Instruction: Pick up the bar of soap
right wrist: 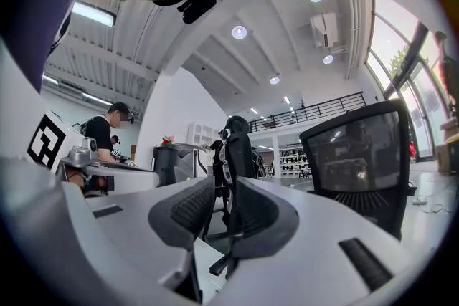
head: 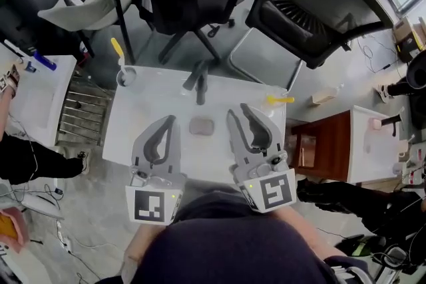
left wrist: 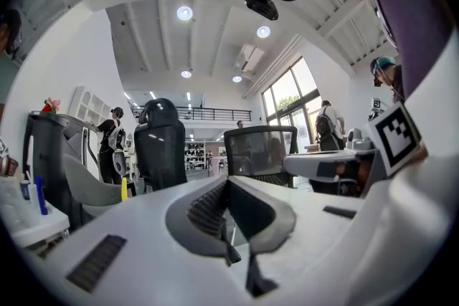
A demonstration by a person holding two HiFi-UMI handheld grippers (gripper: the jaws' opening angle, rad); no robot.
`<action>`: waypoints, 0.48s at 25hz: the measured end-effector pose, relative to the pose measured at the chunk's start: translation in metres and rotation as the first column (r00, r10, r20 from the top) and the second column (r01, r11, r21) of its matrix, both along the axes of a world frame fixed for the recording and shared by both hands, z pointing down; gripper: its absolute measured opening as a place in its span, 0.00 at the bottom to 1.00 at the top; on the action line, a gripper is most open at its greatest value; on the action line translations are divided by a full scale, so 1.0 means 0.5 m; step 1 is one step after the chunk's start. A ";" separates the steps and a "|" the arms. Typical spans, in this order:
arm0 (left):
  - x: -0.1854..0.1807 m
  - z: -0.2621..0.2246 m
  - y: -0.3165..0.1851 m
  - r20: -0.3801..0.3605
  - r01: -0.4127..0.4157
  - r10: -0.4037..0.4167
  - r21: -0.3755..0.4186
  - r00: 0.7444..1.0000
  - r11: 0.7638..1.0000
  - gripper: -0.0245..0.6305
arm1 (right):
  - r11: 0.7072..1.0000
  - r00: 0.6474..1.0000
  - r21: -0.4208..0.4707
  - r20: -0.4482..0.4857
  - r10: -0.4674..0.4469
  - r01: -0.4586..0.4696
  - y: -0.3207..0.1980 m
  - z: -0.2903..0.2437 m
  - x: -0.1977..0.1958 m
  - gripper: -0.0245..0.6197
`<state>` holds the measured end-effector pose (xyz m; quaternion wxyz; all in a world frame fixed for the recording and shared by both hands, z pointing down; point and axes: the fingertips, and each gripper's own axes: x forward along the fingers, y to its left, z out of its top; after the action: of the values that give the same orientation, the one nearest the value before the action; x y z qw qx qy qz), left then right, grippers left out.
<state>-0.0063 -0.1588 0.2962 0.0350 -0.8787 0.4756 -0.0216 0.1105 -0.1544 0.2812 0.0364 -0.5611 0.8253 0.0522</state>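
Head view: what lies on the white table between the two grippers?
The pinkish rounded bar of soap lies on the white table between the left gripper and the right gripper, touching neither. The head view shows this.

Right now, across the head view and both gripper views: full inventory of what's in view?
bar of soap: 1, dusky pink, mid-table, between the grippers
table: 1, white, under everything
dark tool: 1, dark grey, far side of the table; kind unclear
cup: 1, pale, far left corner of the table
yellow stick: 1, yellow, at the cup
yellow item: 1, far right edge of the table
black office chairs: 2, beyond the table
metal rack: 1, silver, on the floor to the left
wooden cabinet: 1, brown, to the right
left gripper: 1, grey, jaws together, empty
right gripper: 1, grey, jaws apart, empty
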 end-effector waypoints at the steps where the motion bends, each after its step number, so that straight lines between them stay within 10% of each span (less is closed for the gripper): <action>1: 0.003 0.003 -0.003 0.005 0.000 0.000 0.001 1.000 1.000 0.04 | 1.000 1.000 -0.007 0.002 -0.005 0.005 -0.005 0.007 0.000 0.20; 12: 0.029 0.052 -0.029 0.065 -0.031 0.034 -0.041 0.997 0.999 0.04 | 0.995 0.998 -0.080 -0.012 -0.059 0.057 -0.049 0.085 -0.005 0.20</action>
<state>0.0080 -0.1731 0.3225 0.0336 -0.8857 0.4593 -0.0594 0.1080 -0.1791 0.3238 0.0095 -0.5375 0.8429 0.0224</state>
